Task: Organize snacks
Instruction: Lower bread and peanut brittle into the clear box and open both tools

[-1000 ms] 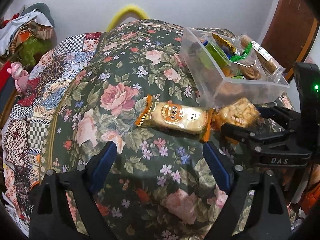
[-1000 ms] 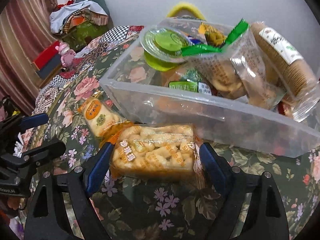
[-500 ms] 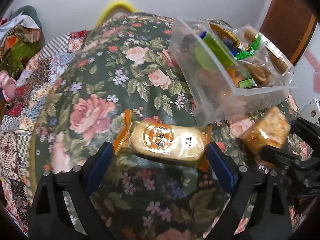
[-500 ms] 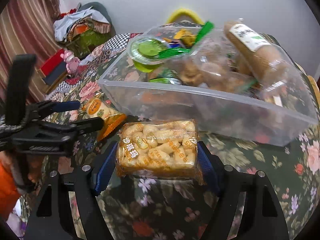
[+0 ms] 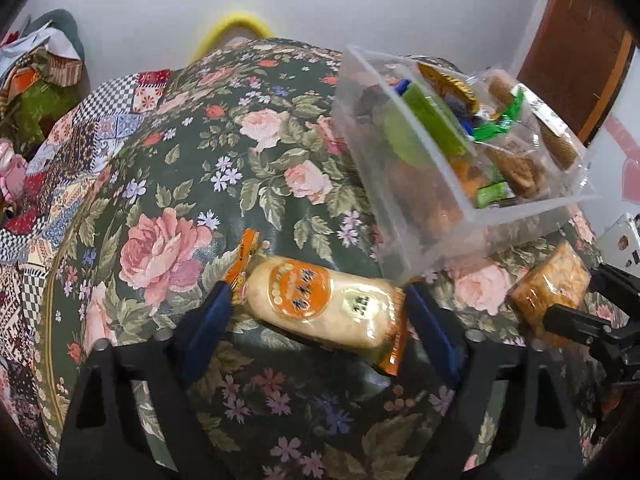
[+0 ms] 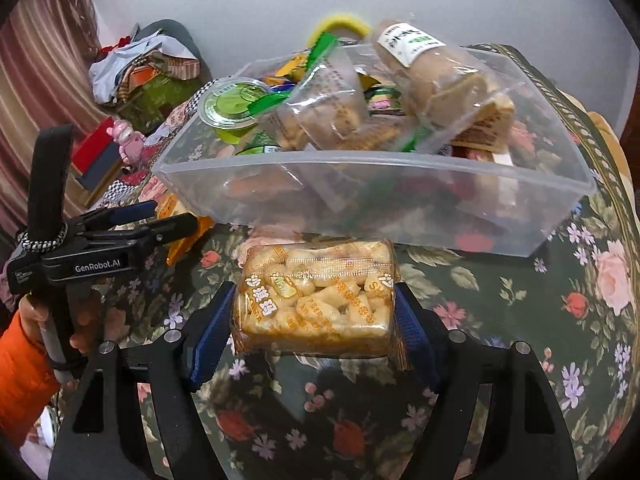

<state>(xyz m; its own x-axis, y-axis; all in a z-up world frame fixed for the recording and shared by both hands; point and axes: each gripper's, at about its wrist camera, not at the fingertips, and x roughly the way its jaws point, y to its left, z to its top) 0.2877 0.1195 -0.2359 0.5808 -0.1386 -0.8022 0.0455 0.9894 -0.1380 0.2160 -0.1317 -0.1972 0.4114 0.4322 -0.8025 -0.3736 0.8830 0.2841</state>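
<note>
Two wrapped snacks are being gripped at once beside the clear plastic bin [image 6: 372,196]. The left gripper [image 5: 320,312], whose jaws have just been closing, is pressed on both ends of an orange-wrapped rice cracker [image 5: 320,308] that looks barely clear of the floral tablecloth [image 5: 192,184]. The right gripper [image 6: 314,320] is clamped on a pack of sachima [image 6: 316,300], lifted just before the bin's near wall. Next — by judgement — each pack must be raised over that wall. The bin is already heaped — a green jelly cup [image 6: 234,106] and a biscuit sleeve [image 6: 424,68] leave little room.
</note>
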